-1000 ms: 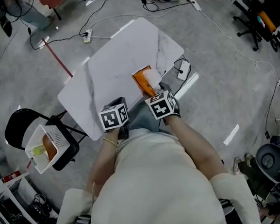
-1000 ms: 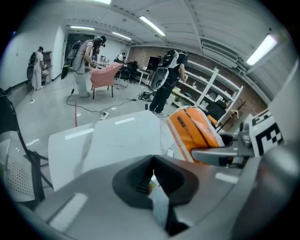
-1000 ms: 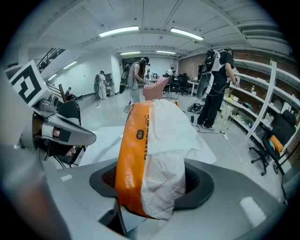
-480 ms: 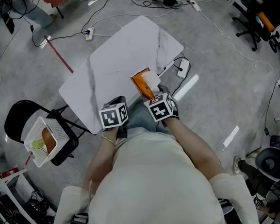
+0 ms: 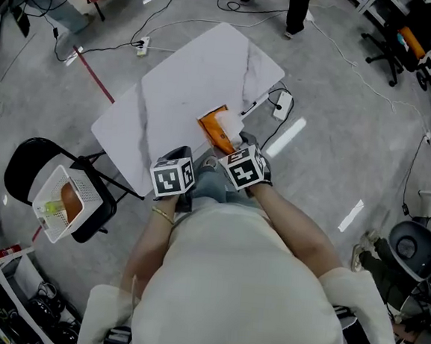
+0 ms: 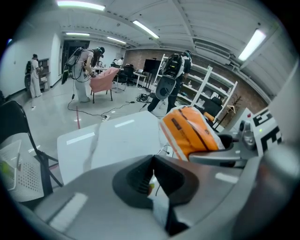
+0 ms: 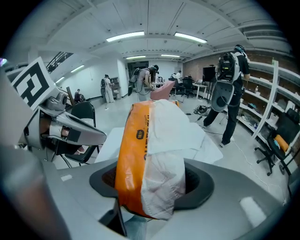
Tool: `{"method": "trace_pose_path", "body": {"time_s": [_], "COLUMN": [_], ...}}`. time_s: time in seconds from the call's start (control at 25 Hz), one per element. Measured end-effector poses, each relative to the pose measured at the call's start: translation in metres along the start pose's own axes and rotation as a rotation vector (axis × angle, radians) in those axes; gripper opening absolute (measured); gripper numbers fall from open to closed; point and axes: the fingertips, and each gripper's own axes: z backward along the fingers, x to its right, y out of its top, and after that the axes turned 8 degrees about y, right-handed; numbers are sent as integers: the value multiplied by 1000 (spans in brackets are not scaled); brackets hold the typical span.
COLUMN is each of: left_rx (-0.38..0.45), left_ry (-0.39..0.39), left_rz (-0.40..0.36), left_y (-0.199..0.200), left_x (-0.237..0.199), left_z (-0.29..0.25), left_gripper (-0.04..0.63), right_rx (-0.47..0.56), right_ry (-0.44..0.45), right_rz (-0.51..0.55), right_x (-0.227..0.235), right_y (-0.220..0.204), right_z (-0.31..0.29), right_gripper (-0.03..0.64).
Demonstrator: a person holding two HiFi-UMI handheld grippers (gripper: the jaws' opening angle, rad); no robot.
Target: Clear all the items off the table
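An orange-and-white plastic bag (image 5: 219, 129) hangs just over the near edge of the white marble table (image 5: 185, 90). My right gripper (image 5: 241, 149) is shut on the bag (image 7: 145, 154), which fills the space between its jaws. The bag's orange side (image 6: 190, 131) also shows at the right of the left gripper view, beside the right gripper (image 6: 243, 140). My left gripper (image 5: 177, 160) sits at the table's near edge, left of the bag. Its jaws (image 6: 152, 176) are shut with nothing gripped. The tabletop (image 6: 117, 138) is otherwise bare.
A white basket (image 5: 57, 204) holding an orange item and a yellow-green one rests on a black folding chair (image 5: 20, 177) left of the table. Cables, a power strip (image 5: 142, 46) and a white device (image 5: 284, 102) lie on the floor. People walk at the far side.
Both grippers have drifted toward the table's near edge, and the right one has carried the bag with it. Neither gripper's jaws have changed.
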Motion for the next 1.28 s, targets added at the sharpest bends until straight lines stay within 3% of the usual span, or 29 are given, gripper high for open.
{"method": "trace_pose_path", "body": {"time_s": [0.24, 0.8, 1.28], "left_rx": [10, 48, 83], "left_ry": [45, 215, 258], "left_rz": [38, 259, 308], "left_y": [-14, -38, -35], "left_x": [-15, -113, -190], "left_z": [14, 42, 65], "left_gripper": [9, 9, 9], "right_rx": [-15, -34, -33], "right_ry": [51, 192, 243], "right_rz": [50, 253, 309], "right_x": [-18, -84, -152], "right_y": [-1, 43, 78], "right_z": [-9, -55, -91], "right_gripper": [287, 287, 288]}}
